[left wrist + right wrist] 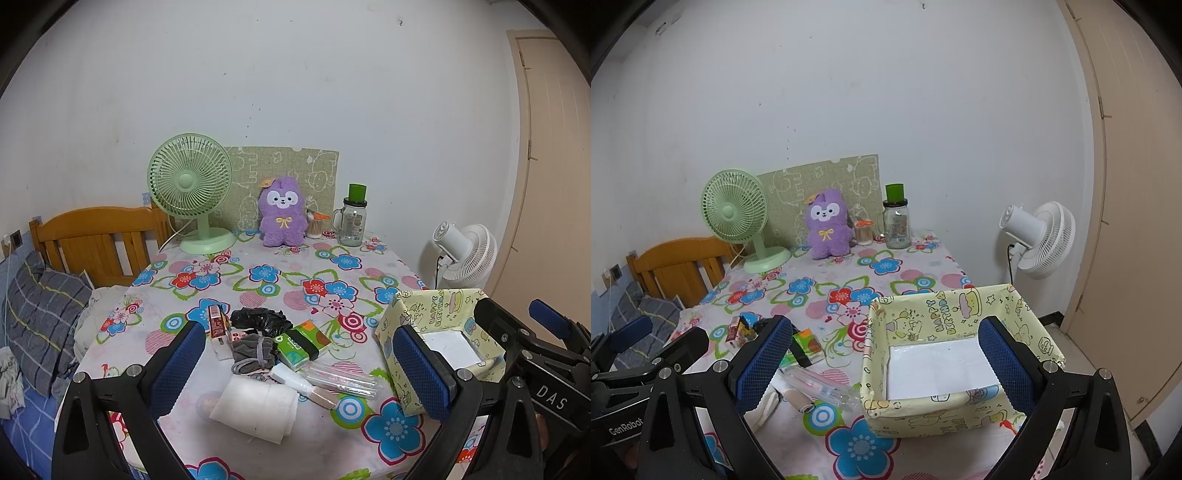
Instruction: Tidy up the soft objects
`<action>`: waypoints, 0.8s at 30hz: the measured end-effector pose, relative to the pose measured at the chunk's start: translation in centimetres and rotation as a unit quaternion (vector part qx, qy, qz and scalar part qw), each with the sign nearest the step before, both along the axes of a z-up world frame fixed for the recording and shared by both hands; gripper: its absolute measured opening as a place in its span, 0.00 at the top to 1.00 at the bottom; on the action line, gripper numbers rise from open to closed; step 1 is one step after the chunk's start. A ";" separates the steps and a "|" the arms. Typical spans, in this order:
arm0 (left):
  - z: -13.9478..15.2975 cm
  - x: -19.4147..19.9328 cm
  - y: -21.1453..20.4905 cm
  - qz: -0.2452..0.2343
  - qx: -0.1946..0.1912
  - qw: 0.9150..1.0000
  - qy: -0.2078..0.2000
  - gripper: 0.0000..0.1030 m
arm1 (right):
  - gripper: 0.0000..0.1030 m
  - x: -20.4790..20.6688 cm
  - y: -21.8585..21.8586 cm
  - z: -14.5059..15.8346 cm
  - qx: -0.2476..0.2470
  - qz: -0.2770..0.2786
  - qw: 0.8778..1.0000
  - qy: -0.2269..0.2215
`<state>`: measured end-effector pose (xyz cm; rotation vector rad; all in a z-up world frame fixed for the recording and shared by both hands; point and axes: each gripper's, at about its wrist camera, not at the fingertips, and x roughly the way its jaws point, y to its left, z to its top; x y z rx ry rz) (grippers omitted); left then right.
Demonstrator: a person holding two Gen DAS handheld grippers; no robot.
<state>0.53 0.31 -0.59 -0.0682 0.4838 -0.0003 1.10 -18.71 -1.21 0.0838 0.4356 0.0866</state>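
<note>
A pile of small items lies on the floral table (280,280): a folded white cloth (255,406), a grey drawstring pouch (253,350), a crumpled black bag (262,319), a green tissue pack (303,343), a clear plastic tube (343,376) and a red box (217,325). A yellow cartoon-print box (945,354) stands open and empty at the right; it also shows in the left wrist view (439,332). My left gripper (299,365) is open above the pile. My right gripper (882,362) is open over the box's left wall. A purple plush (282,212) sits at the back.
At the table's back stand a green desk fan (192,192), a patterned board (288,173), a glass jar with green lid (352,218) and a cotton-swab holder (314,223). A white floor fan (1039,240) stands right, a wooden bed headboard (96,240) left, a door (1137,184) far right.
</note>
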 end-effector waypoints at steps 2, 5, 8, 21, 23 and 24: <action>0.0 -0.1 0.1 0.000 0.001 1.000 -0.001 0.01 | 0.01 -0.1 0.1 0.1 0.000 -0.001 1.000 0.000; -0.1 -0.2 0.1 -0.001 0.000 1.000 0.000 0.01 | 0.01 -0.2 0.1 0.2 0.000 -0.001 1.000 -0.001; -0.1 -0.3 0.0 0.000 -0.001 1.000 0.000 0.01 | 0.01 -0.2 0.1 0.2 -0.001 -0.002 1.000 -0.002; -0.1 -0.3 0.1 0.000 0.001 1.000 0.001 0.04 | 0.01 -0.4 0.1 0.4 0.001 -0.004 1.000 -0.002; -0.2 -0.3 0.2 0.000 0.000 1.000 0.002 0.04 | 0.01 -0.3 0.1 0.4 0.002 -0.006 1.000 -0.002; -0.1 -0.3 0.2 0.000 0.000 1.000 0.002 0.04 | 0.01 -0.3 0.1 0.4 0.003 -0.006 1.000 -0.002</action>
